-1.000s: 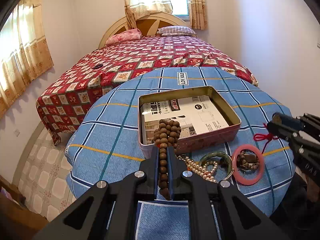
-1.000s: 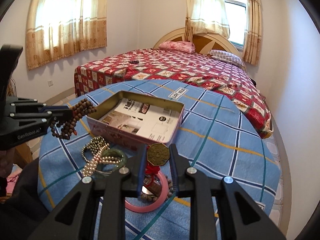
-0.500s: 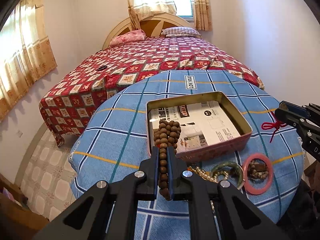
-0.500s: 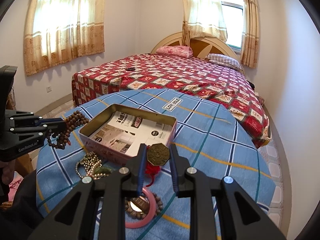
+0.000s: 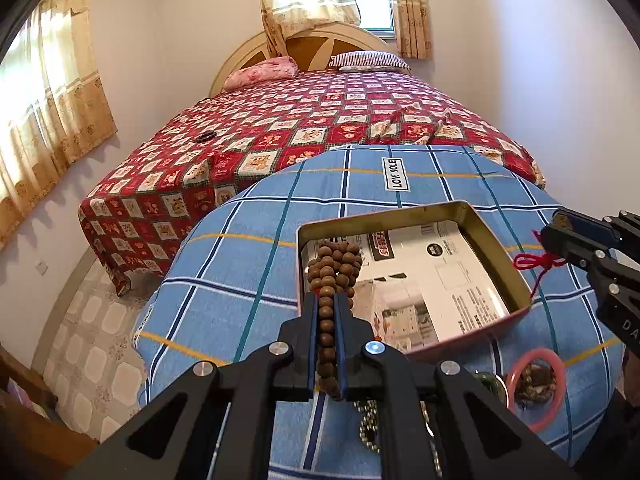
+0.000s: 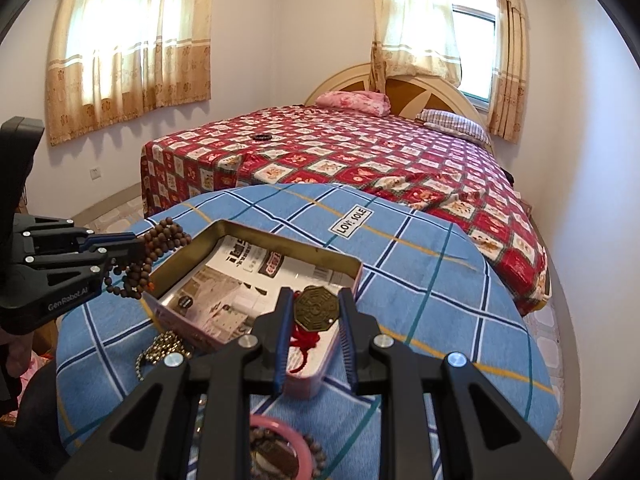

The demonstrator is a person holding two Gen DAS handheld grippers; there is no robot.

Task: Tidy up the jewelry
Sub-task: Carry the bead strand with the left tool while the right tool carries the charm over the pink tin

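Observation:
An open pink tin box [image 5: 502, 250] [image 6: 354, 270] lined with printed paper sits on the blue plaid table. My left gripper [image 5: 326, 304] [image 6: 136, 248] is shut on a brown wooden bead strand [image 5: 334, 266] [image 6: 158, 240], held over the box's left corner. My right gripper [image 6: 316, 300] [image 5: 560, 240] is shut on an octagonal brass pendant [image 6: 316, 307] with a red cord [image 6: 305, 340] [image 5: 536, 266], held over the box's right near edge.
A pink bangle [image 5: 538, 388] [image 6: 298, 440] around a dark bead bracelet, a green bangle [image 5: 486, 380] and a metal bead chain [image 5: 370, 420] [image 6: 162, 346] lie on the table in front of the box. A red quilted bed [image 5: 320, 120] stands behind the table.
Both grippers have risen and moved forward over the box with their jewelry. The loose pieces on the table have dropped lower in both views.

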